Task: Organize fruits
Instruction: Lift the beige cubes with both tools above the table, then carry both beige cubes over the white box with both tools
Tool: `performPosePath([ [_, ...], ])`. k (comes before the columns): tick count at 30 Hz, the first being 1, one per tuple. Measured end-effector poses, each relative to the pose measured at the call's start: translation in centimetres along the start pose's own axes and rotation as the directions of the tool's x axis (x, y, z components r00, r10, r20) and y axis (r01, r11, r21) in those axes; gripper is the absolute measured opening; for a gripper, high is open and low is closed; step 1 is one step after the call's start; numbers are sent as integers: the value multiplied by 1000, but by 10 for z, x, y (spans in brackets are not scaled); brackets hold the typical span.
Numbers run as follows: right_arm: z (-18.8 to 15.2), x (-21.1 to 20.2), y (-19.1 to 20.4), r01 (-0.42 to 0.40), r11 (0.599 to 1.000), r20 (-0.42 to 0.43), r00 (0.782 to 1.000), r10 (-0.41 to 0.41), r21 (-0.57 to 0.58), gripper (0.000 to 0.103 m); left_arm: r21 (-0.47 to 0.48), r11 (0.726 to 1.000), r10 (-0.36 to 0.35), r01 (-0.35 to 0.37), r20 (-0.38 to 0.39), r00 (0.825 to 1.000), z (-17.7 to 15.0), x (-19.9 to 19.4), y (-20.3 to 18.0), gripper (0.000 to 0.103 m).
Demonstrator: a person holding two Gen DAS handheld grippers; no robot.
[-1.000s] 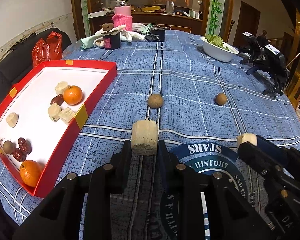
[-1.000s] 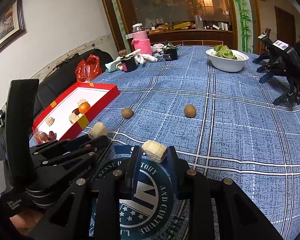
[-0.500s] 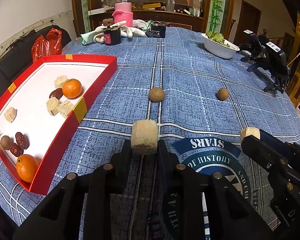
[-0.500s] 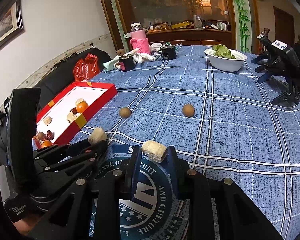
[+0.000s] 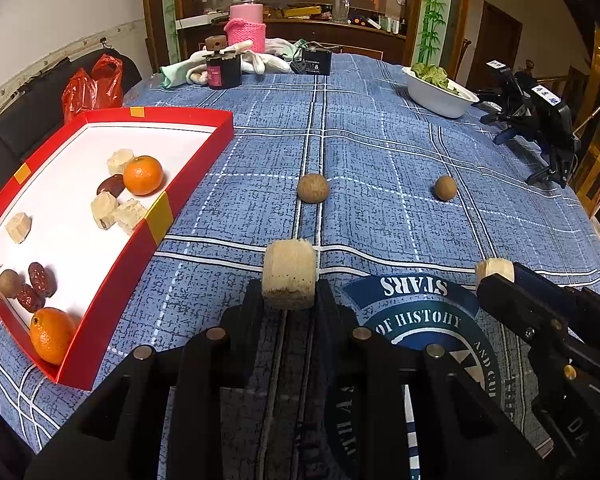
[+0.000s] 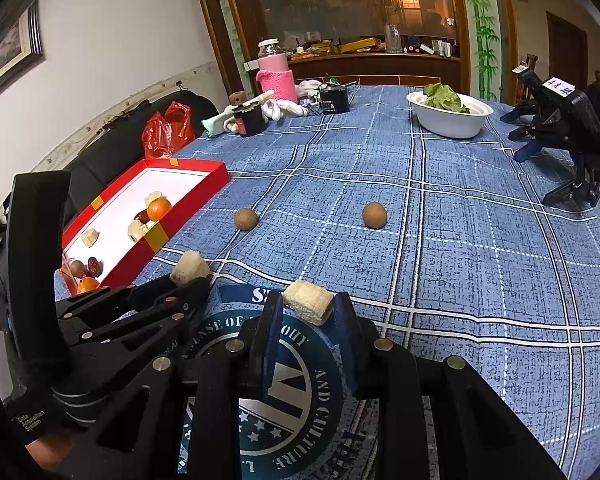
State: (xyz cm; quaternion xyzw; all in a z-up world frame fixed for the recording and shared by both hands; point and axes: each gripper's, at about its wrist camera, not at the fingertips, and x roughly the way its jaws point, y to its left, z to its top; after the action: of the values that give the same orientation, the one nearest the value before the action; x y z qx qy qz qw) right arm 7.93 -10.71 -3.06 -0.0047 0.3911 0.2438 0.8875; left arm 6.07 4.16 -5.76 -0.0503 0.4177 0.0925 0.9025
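My left gripper (image 5: pixel 289 292) is shut on a pale sugarcane chunk (image 5: pixel 289 274), held above the blue cloth. My right gripper (image 6: pixel 308 306) is shut on a second pale chunk (image 6: pixel 309 301); it also shows in the left wrist view (image 5: pixel 494 269). The red tray (image 5: pixel 160 216) lies to the left and holds two oranges (image 5: pixel 143 175), pale chunks, red dates and a brown longan. Two brown longans (image 5: pixel 312 187) (image 5: pixel 445 188) lie loose on the cloth ahead of both grippers.
A white bowl of greens (image 5: pixel 438 92) stands far right. A pink-sleeved jar (image 5: pixel 246 24), a dark jar (image 5: pixel 223 70), gloves and a black box sit at the far end. Black gripper stands (image 5: pixel 540 120) are at the right edge. A red bag (image 5: pixel 94 88) lies beyond the tray.
Both grippers have lifted slightly and drawn back with their chunks still held; the tray and longans sit a little farther off in view.
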Motion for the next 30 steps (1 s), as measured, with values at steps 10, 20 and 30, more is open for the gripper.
performPosePath([
  [10,5,2,12,-4,999,-1,1000,4,-43,27,-91,995,36,-30,68,997,19,-24,36,23],
  [20,48,20,85,-126,977,26,991,133,-174,27,-262,951,191,-164,79,978,36,-34,121,23],
  [30,75,63,157,-235,944,-11,971,238,-230,26,-347,908,259,-235,23,966,33,-14,179,23],
])
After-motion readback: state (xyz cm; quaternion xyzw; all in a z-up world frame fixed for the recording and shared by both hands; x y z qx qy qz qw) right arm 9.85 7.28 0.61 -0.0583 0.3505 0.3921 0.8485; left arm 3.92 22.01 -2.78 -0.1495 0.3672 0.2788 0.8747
